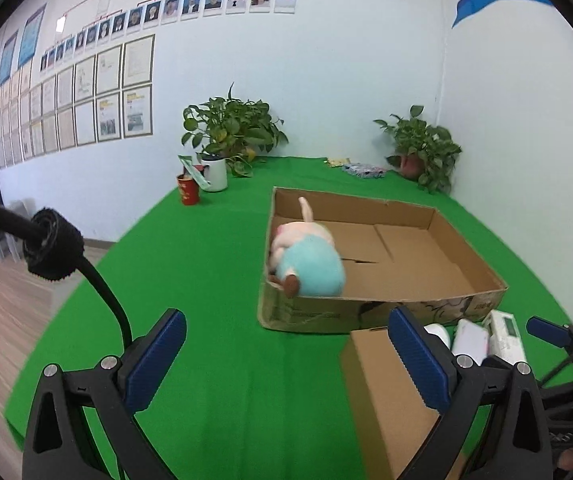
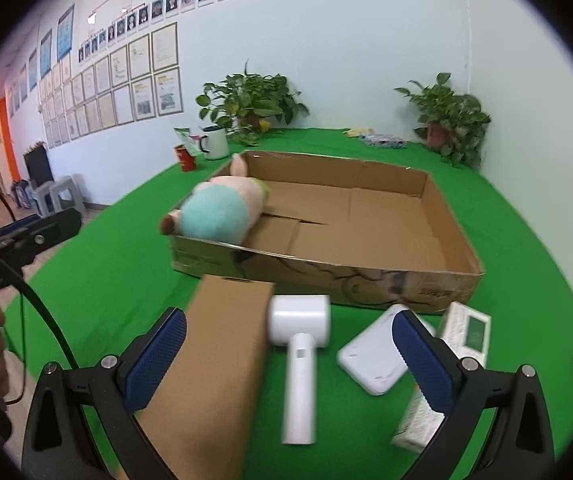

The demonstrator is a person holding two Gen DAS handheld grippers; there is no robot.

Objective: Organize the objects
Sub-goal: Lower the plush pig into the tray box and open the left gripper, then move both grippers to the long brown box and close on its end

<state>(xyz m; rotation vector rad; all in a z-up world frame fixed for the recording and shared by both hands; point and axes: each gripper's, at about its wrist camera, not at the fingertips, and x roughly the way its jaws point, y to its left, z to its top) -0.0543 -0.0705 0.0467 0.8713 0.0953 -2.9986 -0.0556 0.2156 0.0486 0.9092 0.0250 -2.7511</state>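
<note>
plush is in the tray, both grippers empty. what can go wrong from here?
1. The plush overhangs the tray's near-left corner; a bump could tip it out.
2. The right gripper, open, straddles the white tool and brown box; closing may catch both.

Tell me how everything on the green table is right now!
Big cardboard tray: open, mostly bare.
Plush pig: lying in the tray's corner, foot over the edge.
Brown box: closed, lying flat.
White hair dryer: lying down.
Left gripper: open, holding nothing.
Right gripper: open, holding nothing.
</note>
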